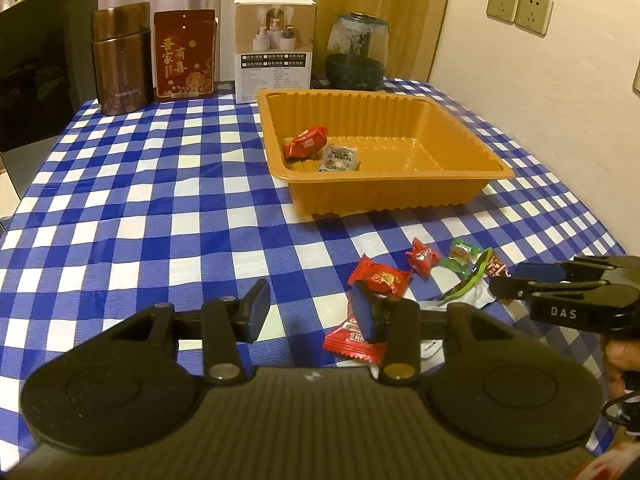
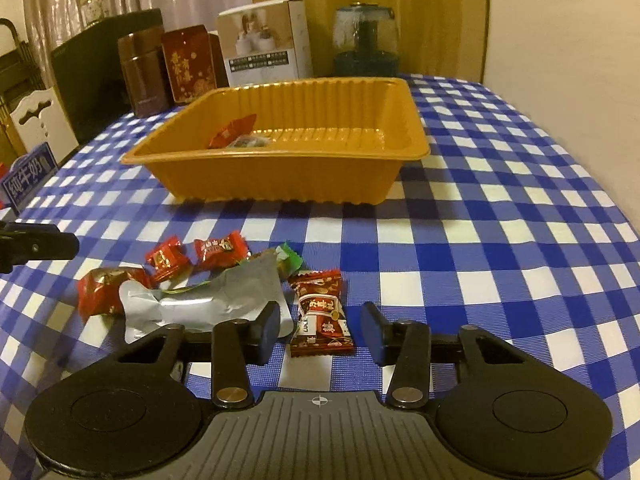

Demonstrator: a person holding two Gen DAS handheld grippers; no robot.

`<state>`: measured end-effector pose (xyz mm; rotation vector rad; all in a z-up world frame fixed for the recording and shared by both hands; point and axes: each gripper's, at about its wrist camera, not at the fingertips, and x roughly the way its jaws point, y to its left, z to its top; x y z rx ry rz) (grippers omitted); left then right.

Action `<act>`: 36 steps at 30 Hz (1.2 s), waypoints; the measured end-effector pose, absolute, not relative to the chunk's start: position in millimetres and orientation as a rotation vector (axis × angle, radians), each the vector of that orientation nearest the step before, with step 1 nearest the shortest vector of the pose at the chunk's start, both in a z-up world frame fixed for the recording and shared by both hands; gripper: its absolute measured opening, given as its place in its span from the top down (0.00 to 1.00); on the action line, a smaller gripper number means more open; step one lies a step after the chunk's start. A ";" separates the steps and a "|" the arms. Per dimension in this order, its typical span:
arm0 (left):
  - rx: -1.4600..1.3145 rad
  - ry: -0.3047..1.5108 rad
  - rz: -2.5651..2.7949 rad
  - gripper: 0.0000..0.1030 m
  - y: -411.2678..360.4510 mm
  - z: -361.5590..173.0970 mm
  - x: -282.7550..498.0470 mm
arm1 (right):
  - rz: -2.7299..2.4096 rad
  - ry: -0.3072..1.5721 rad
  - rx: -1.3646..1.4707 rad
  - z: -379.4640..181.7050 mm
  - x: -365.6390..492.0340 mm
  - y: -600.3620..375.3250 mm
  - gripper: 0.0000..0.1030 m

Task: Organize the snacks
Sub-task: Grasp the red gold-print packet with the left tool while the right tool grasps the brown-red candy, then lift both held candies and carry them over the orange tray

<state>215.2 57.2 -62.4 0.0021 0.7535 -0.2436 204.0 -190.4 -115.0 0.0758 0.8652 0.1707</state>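
Note:
An orange plastic tray (image 1: pixel 400 192) (image 2: pixel 280 176) sits on the checked table and holds a red snack (image 1: pixel 305 142) and a grey-white snack (image 1: pixel 339 159). Several wrapped snacks lie in front of it: red ones (image 1: pixel 380 278) (image 2: pixel 170 258) (image 2: pixel 220 249), a green one (image 1: pixel 460 256), and a silver open bag (image 2: pixel 208 300). My left gripper (image 1: pixel 310 316) is open and empty above the cloth, its right finger over a red packet (image 1: pixel 352 338). My right gripper (image 2: pixel 320 330) is open, its jaws on either side of a brown-red packet (image 2: pixel 322 314) on the table.
At the table's back stand a brown canister (image 1: pixel 120 64), a red tin (image 1: pixel 185 56), a white box (image 1: pixel 274 48) and a glass jar (image 1: pixel 358 52). A wall with sockets (image 1: pixel 520 8) is at the right. A blue milk carton (image 2: pixel 30 178) stands at the left edge.

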 end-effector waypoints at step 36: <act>0.090 0.912 -0.378 0.72 19.1 -96.5 232.9 | 0.154 0.865 0.135 -103.8 203.9 -193.1 0.74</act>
